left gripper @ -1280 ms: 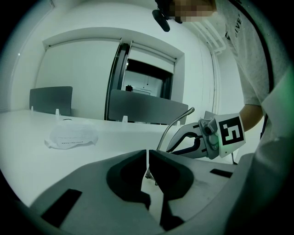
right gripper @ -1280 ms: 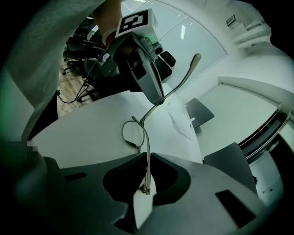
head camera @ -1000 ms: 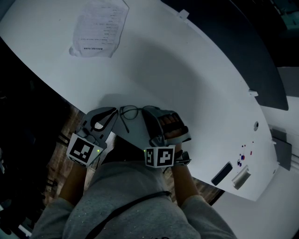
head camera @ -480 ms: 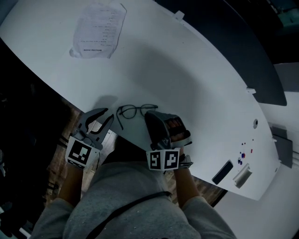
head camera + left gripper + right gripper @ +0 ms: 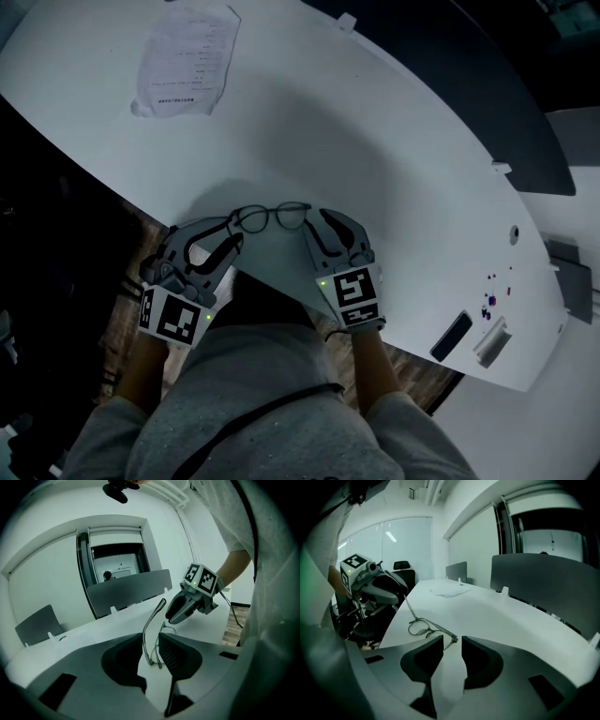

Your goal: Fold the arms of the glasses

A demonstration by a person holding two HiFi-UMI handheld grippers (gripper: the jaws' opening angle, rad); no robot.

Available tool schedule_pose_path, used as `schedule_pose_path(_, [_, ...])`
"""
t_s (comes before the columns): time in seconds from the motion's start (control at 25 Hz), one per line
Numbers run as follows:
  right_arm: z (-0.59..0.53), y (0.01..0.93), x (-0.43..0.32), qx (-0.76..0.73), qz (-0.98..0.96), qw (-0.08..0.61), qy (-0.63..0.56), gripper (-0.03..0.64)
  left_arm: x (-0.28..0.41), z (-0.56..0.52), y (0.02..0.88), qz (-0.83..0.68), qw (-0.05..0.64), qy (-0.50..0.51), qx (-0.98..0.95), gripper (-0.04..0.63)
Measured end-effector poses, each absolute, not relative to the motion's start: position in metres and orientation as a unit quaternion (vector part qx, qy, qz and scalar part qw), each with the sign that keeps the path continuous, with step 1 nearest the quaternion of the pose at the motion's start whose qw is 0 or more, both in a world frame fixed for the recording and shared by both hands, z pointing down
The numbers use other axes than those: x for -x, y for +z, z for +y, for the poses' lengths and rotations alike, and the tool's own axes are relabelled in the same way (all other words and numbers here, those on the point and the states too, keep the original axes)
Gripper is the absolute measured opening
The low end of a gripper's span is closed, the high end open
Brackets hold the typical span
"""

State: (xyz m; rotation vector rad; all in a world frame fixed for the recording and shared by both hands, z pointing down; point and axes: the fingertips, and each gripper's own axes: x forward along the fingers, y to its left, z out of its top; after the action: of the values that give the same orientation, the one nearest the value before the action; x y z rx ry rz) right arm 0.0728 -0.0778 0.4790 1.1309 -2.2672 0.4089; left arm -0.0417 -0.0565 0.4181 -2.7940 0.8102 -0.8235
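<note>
Thin dark-framed glasses (image 5: 272,217) lie on the white table (image 5: 375,159) close to its near edge, lenses side by side. My left gripper (image 5: 214,246) is at their left end; in the left gripper view its jaws are opening with the raised temple arm (image 5: 151,625) standing in the gap (image 5: 151,638). My right gripper (image 5: 330,234) is at the right end, its jaws also opening (image 5: 452,641), with the frame's corner (image 5: 451,640) just ahead of the tips and nothing pressed between them. The lenses (image 5: 423,628) show in the right gripper view.
A printed sheet of paper (image 5: 183,61) lies at the far left of the table. A dark flat item (image 5: 452,336) and a silvery one (image 5: 492,342) sit at the right end. A dark partition (image 5: 487,84) lines the far edge. The person's torso is just behind the near edge.
Both grippers stood off from the glasses half a second ago and have come back to the frame's ends. The right gripper has rolled upright. Both pairs of jaws are wider apart.
</note>
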Motion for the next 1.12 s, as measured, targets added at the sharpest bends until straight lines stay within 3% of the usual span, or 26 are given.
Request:
schedule_pose_path(0.16, [-0.088,0.486,-0.072,-0.391,-0.854,0.322,0.122,0.12,0.044,-0.059,0.419,0.278,0.052,-0.268,0.921,0.04])
schedule_pose_path(0.52, [-0.086,0.491,-0.064,-0.36,-0.862,0.344,0.095,0.069,0.032,-0.068,0.418,0.27,0.046,-0.255,0.927,0.029])
schedule_pose_path(1.12, [-0.082,0.489,-0.068,-0.365,-0.862,0.336,0.098,0.063,0.002,-0.084,0.429,0.248,0.063,-0.264,0.93,0.032])
